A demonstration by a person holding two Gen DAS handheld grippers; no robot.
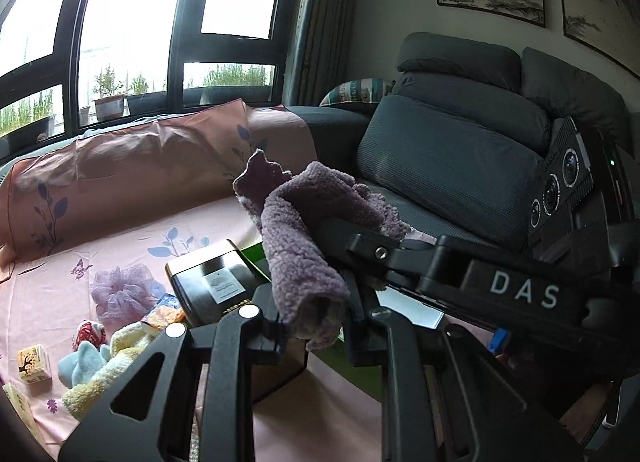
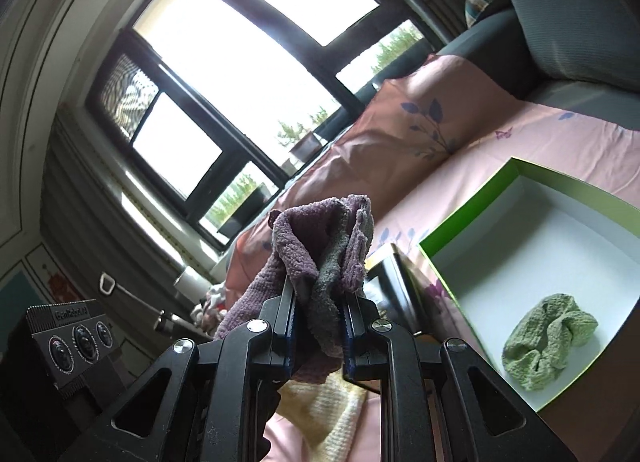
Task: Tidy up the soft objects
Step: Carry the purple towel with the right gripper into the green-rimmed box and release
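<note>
Right wrist view showed the right gripper point(image 2: 318, 326) with jaws clenched on a purple fuzzy cloth point(image 2: 320, 250), held above the bed, the green-rimmed box point(image 2: 472, 217) lying to its right; the left gripper's point(image 1: 310, 326) jaws gripped the same cloth's rolled end.

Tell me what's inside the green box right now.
In the right wrist view, the green box holds one crumpled green cloth on its white floor, near the lower corner. The rest of the visible floor is bare; the box's right side runs out of frame.
</note>
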